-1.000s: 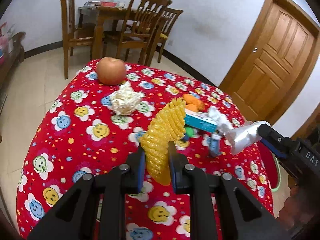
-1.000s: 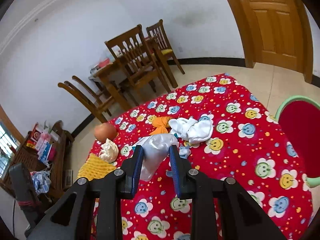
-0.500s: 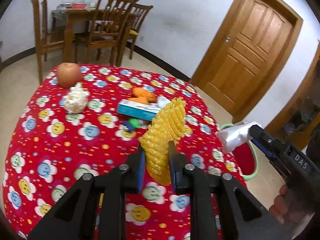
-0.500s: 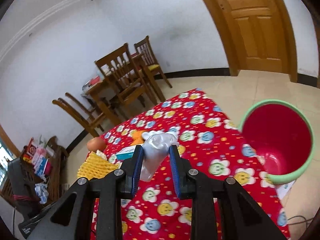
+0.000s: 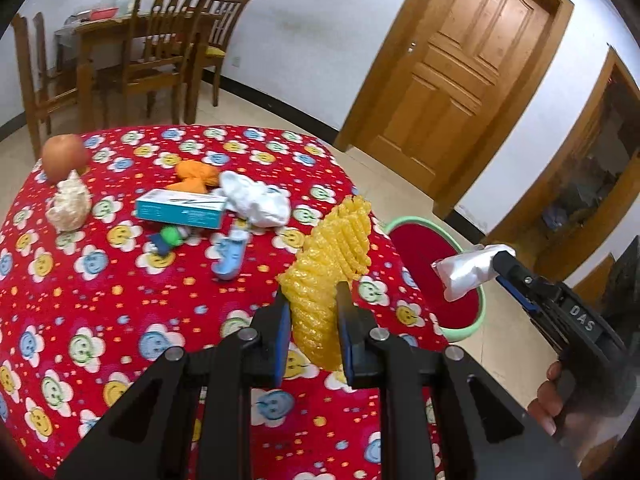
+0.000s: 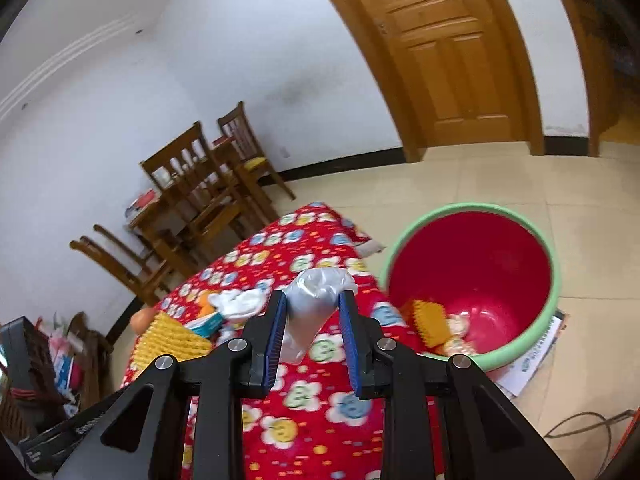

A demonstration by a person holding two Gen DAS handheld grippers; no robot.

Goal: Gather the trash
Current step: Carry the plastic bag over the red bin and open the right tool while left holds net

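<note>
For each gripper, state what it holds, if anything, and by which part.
Left gripper: yellow foam net, clamped at its lower end. Right gripper: silvery plastic wrapper, clamped around its middle.

Left gripper (image 5: 312, 312): matte black frame with angular struts and triangular cut-outs. Four round silver screw heads sit along the linkage. Each of the two fingers (image 5: 280, 332) carries a blue ribbed pad on its inner face.

Right gripper (image 6: 313, 312): same build, black frame, four silver screws, blue ribbed pads on the fingers (image 6: 276, 332). Seen from the left wrist view, its black housing bears white lettering "DAS".

Right hand (image 5: 550, 396): bare skin, fingertips visible around the black handle; no sleeve discernible.
</note>
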